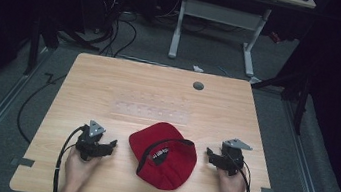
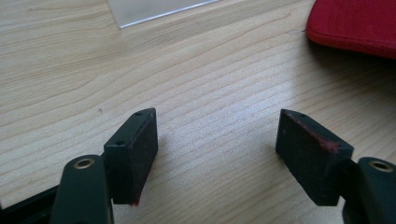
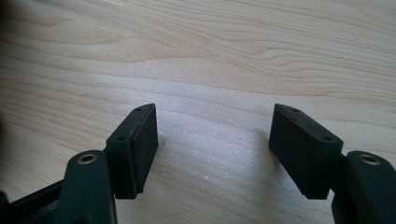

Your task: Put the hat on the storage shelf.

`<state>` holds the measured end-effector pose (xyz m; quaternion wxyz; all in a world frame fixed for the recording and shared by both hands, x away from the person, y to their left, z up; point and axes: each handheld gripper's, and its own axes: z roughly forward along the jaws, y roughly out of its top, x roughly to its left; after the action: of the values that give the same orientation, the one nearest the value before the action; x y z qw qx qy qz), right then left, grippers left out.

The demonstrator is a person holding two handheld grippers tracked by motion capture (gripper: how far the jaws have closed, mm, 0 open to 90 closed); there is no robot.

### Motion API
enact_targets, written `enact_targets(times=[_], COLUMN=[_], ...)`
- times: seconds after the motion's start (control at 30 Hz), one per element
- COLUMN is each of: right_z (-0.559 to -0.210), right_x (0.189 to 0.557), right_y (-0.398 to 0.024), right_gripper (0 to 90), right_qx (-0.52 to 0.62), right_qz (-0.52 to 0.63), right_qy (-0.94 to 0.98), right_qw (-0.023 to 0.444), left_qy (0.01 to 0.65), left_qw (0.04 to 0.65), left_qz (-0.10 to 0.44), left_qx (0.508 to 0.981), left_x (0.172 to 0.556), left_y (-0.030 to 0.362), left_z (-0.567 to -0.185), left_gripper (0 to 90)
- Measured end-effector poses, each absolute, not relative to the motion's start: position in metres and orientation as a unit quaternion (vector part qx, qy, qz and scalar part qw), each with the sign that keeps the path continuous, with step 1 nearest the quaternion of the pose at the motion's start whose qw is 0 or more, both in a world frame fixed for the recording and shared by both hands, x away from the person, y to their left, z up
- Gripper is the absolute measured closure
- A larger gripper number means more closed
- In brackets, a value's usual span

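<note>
Lying between both grippers (image 1: 112, 144) (image 1: 209, 153): red cap (image 1: 168, 169)

- cap (image 1: 164, 158): bright red, with a black band curving across it and a dark patch bearing small pale lettering.
- worktop (image 1: 108, 92): pale wood with wavy grain lines; a round grey plug (image 1: 198, 86) beyond the cap.
- clear sheet (image 1: 151, 109) just beyond the cap: see-through, faintly glossy.
- left tongs (image 1: 112, 144) and right tongs (image 1: 209, 153): black, each topped by a grey plate; reddish smears edge the left pads (image 2: 308, 140).

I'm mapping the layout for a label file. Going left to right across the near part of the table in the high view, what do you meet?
left gripper → red cap → right gripper
</note>
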<state>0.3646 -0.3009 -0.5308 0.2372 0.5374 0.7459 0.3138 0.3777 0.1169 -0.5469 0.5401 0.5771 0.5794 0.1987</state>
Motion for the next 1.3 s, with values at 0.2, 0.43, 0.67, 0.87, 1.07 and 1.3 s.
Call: enact_targets(times=[0.2,0.43,0.67,0.87,1.07,1.3], right_z=[-0.531,-0.531,-0.530,-0.529,-0.527,-0.523], right_x=[0.365,0.365,0.364,0.364,0.364,0.355], right_y=[-0.301,-0.301,-0.301,-0.300,-0.303,-0.304], right_gripper=[33.0,33.1,33.0,33.2,41.9,47.6], right_qx=[0.537,0.536,0.534,0.537,0.544,0.534], right_qz=[0.314,0.314,0.312,0.307,0.305,0.330], right_qy=[0.746,0.747,0.750,0.751,0.748,0.748], right_qw=[0.237,0.236,0.235,0.232,0.227,0.216], left_qy=[0.580,0.581,0.582,0.582,0.582,0.582], left_qw=[0.540,0.539,0.538,0.538,0.538,0.538], left_qz=[0.199,0.199,0.200,0.198,0.198,0.198], left_qx=[0.577,0.576,0.576,0.577,0.577,0.577], left_x=[0.378,0.378,0.378,0.378,0.378,0.378], left_y=[0.117,0.117,0.117,0.117,0.117,0.117], left_z=[-0.547,-0.547,-0.547,-0.547,-0.547,-0.547], left_gripper=[29.3,28.6,27.8,27.5,27.3,27.3])
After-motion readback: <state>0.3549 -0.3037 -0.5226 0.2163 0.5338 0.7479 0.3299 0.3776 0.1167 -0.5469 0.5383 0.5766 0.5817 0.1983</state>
